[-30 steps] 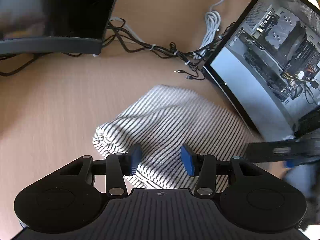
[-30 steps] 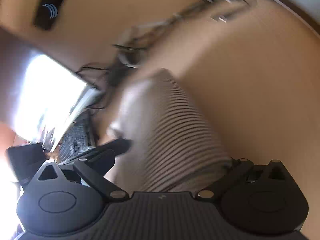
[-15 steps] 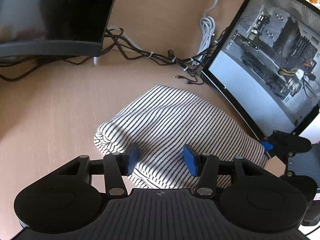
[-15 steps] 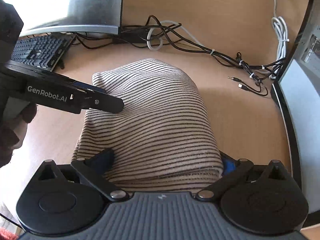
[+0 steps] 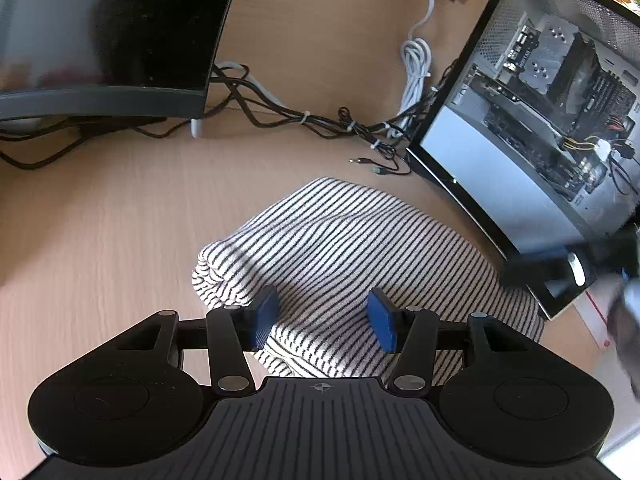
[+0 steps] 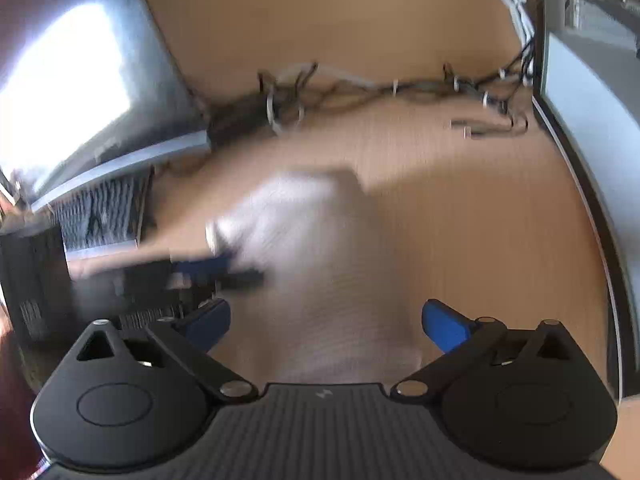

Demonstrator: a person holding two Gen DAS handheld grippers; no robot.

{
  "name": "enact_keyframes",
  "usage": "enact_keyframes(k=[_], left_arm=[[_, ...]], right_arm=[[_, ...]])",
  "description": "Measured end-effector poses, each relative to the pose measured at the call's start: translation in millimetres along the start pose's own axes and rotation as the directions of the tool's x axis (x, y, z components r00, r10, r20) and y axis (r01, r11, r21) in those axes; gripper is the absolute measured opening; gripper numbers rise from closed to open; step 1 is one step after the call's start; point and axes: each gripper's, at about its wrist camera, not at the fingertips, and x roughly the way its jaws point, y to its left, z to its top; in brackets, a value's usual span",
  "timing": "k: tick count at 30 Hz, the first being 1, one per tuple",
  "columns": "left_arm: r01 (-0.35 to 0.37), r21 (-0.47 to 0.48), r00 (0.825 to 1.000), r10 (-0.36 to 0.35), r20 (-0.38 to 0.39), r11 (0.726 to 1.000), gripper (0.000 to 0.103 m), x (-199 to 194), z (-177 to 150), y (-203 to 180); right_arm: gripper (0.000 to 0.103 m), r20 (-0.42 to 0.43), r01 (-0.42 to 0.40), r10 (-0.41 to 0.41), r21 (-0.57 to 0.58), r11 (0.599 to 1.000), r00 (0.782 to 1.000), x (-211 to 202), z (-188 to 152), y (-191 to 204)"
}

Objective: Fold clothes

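from the left wrist view, left to right: one dark curved monitor (image 5: 108, 28) stands at the far left of the wooden desk (image 5: 100, 216). a tangle of black cables (image 5: 304, 120) runs from under it toward the right, and one coiled white cable (image 5: 416, 64) lies beside them. one folded striped garment (image 5: 360, 256), white with thin black stripes, lies flat on the desk in the middle, its near edge reaching between the blue pads (image 5: 266, 312) of the left gripper (image 5: 322, 316). that gripper's two jaws stand apart, about half spread, and have just been opening a little; the cloth lies beneath and between them, and the pads do not press on it. at the right stands one open computer case (image 5: 532, 120) with its side panel clear. the right gripper (image 5: 560, 268) shows as a dark blur at the garment's right edge.

the right wrist view is heavily blurred. at its left are one keyboard (image 6: 100, 216) and the left gripper's dark arm. the garment (image 6: 304, 240) is a pale smear in the middle. the right gripper (image 6: 326, 324) has its two blue pads (image 6: 444, 326) spread wide, clear of the cloth.
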Motion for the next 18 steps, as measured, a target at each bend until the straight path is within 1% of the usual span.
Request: enact_keyframes(k=[1,4,7,8,9,10,11,12,13,14,15,16,17,18], left_arm=[[-0.013,-0.001,1.000,0.013,0.003,1.000,0.056,0,-1,-2],[-0.065,-0.004,0.998,0.065,0.004,0.998,0.056,2,-2,-11],[-0.109,-0.036,0.994,0.109,-0.010,0.993,0.056,2,-1,-17],[-0.125,-0.045,0.992,0.125,-0.013,0.991,0.056,1,-1,-18],[-0.141,-0.055,0.990,0.140,-0.016,0.988,0.057,1,-2,-18],[-0.157,-0.064,0.988,0.156,-0.019,0.986,0.057,0,-2,-19],[-0.176,-0.084,0.984,0.175,-0.020,0.981,0.058,-3,-3,-19],[-0.196,-0.103,0.981,0.195,-0.021,0.975,0.059,-6,-5,-19],[-0.215,-0.123,0.977,0.214,-0.023,0.969,0.061,-9,-6,-18],[-0.234,-0.143,0.972,0.233,-0.025,0.962,0.062,-12,-8,-18],[-0.256,-0.167,0.967,0.253,-0.035,0.952,0.066,-13,-10,-17],[-0.277,-0.191,0.961,0.273,-0.045,0.942,0.077,-13,-12,-15],[-0.298,-0.214,0.954,0.293,-0.056,0.930,0.083,-14,-14,-14],[-0.289,-0.259,0.957,0.283,-0.061,0.922,0.086,-13,-18,-11]], right_arm=[[0.094,0.008,-0.003,0.003,0.001,1.000,1.000,6,10,-2],[0.089,-0.002,-0.021,0.021,0.004,1.000,1.000,37,36,-11],[0.089,-0.096,-0.078,0.085,0.073,0.994,0.992,79,50,-28],[0.090,-0.148,-0.124,0.142,0.124,0.985,0.979,94,52,-35],[0.090,-0.190,-0.174,0.206,0.174,0.969,0.960,106,52,-39],[0.091,-0.208,-0.216,0.254,0.190,0.958,0.944,113,51,-37],[0.091,-0.200,-0.251,0.276,0.143,0.957,0.940,111,50,-29],[0.091,-0.180,-0.293,0.301,0.071,0.953,0.936,103,49,-19],[0.091,-0.161,-0.339,0.334,-0.002,0.941,0.929,94,47,-9],[0.091,-0.145,-0.376,0.365,-0.055,0.925,0.920,87,46,-1],[0.091,-0.139,-0.400,0.387,-0.088,0.912,0.912,83,45,3],[0.091,-0.143,-0.405,0.389,-0.109,0.908,0.910,85,44,4],[0.091,-0.152,-0.386,0.367,-0.120,0.915,0.918,90,43,3],[0.090,-0.159,-0.337,0.317,-0.127,0.933,0.935,97,42,0]])
